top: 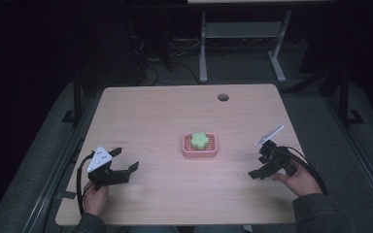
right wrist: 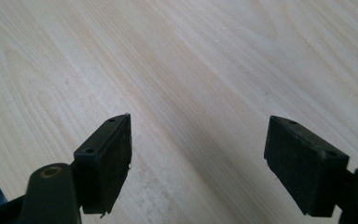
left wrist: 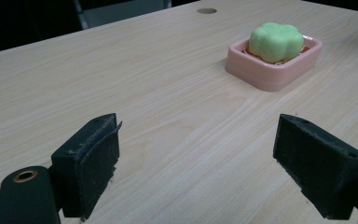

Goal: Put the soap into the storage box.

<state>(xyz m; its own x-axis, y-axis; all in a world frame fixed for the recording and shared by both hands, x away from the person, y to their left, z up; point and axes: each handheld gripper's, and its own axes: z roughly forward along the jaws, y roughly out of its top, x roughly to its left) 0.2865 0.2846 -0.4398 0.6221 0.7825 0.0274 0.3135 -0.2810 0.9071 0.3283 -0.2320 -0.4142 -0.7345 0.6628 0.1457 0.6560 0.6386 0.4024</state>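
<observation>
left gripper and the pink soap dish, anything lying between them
Nothing: bare wooden tabletop runs from the open left gripper to the pink soap dish holding the green soap, clearest in the left gripper view.

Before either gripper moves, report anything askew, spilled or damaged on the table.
Nothing stands out. The green soap sits squarely in the pink dish, nothing is spilled on the table, and both grippers, left and right, are open, holding nothing.

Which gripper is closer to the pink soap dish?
Right, narrowly. The right gripper is right of the pink soap dish; the left gripper sits farther, to its left.
</observation>
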